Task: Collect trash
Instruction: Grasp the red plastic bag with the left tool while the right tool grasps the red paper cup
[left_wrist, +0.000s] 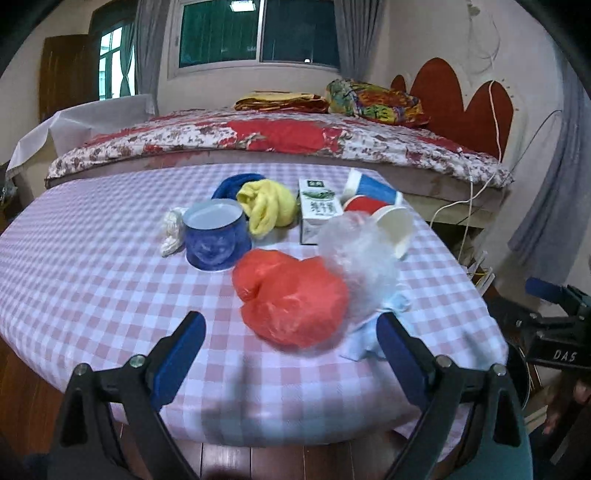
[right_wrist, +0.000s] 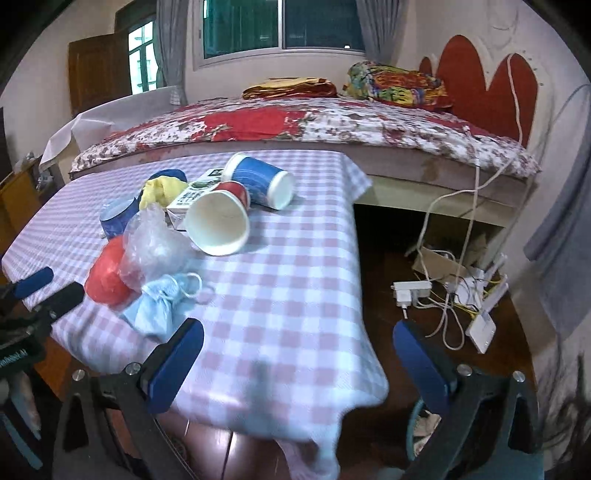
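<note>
A table (left_wrist: 92, 266) with a pink-and-white checked cloth stands in front of a bed (left_wrist: 280, 136). Going from the left in the left wrist view, a white crumpled wad (left_wrist: 171, 230) touches a blue tub (left_wrist: 216, 234) that stands upright with its mouth open. Behind the tub lie a blue cloth (left_wrist: 231, 184) and a yellow cloth (left_wrist: 267, 205), touching each other. Next comes a milk carton (left_wrist: 317, 214) standing upright, then a blue paper cup (left_wrist: 371, 190) and a red paper cup (left_wrist: 384, 218), both tipped on their sides. Nearer the camera a red plastic bag (left_wrist: 291, 295) lies crumpled, with a clear plastic bag (left_wrist: 360, 258) against its right side and a light blue face mask (left_wrist: 364, 332) just beside that, near the table's edge.

The left gripper (left_wrist: 291, 345) hovers over the near edge, fingers wide apart and empty, the red bag just ahead. The right gripper (right_wrist: 298, 356) is also spread open and empty, over the table's right corner, with the mask beside its left finger.
</note>
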